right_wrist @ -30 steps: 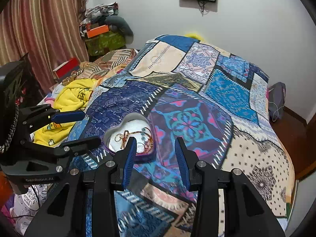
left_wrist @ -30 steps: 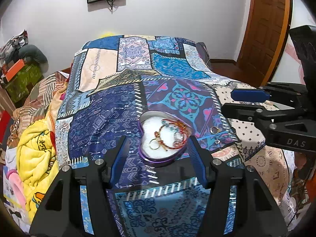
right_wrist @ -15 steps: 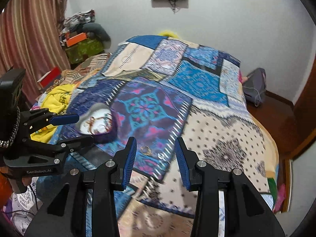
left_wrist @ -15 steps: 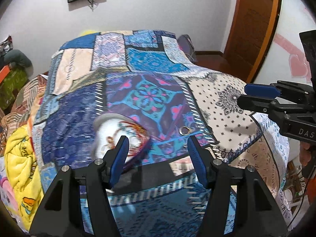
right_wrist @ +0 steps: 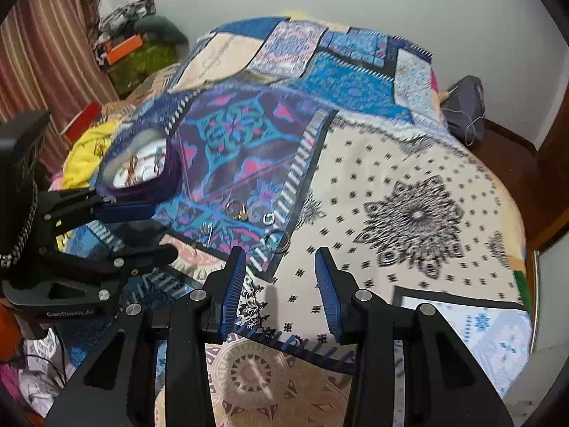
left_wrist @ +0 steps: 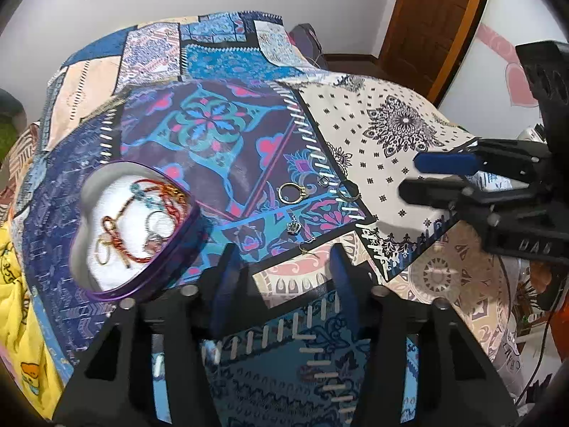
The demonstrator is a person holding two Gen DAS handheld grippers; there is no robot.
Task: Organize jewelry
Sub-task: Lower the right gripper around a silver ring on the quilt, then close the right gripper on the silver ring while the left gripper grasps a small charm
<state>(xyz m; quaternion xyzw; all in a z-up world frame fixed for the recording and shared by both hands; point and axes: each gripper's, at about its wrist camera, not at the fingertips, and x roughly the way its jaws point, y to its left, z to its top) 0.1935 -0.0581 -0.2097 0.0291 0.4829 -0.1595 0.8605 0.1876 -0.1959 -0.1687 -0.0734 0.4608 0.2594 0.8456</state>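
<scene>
Jewelry lies in two places on the bed's patchwork quilt (left_wrist: 220, 121). A heart-shaped tin (left_wrist: 117, 290) with a purple rim sits at about 9 o'clock in the left wrist view, holding a red-and-orange cord bracelet (left_wrist: 121, 242), teal beads and a couple of rings on its white lining. Loose pieces rest on the quilt to the tin's 3 o'clock: a gold ring (left_wrist: 291, 193), a small silver ring (left_wrist: 323, 181), a dark ring (left_wrist: 347, 191) on the white stitched border, a small silver charm (left_wrist: 294, 227) at the gold ring's 6 o'clock, and a thin gold piece (left_wrist: 306, 246) just below that.

The left gripper (left_wrist: 281, 277) hovers low over the quilt, jaws wide apart and empty, the charm and thin gold piece just ahead of the gap, at its 12 o'clock. The right gripper (right_wrist: 281, 284) also has its jaws spread wide with nothing between them, over the cream dotted patch; the dark ring (right_wrist: 276, 239) lies just ahead of its left finger, at about 11 o'clock. In the right wrist view, which is somewhat blurred, the tin (right_wrist: 142, 167) sits at 10 o'clock, beyond the left gripper (right_wrist: 142, 227). In the left wrist view the right gripper (left_wrist: 423, 178) enters from 3 o'clock, above the cream patch.
</scene>
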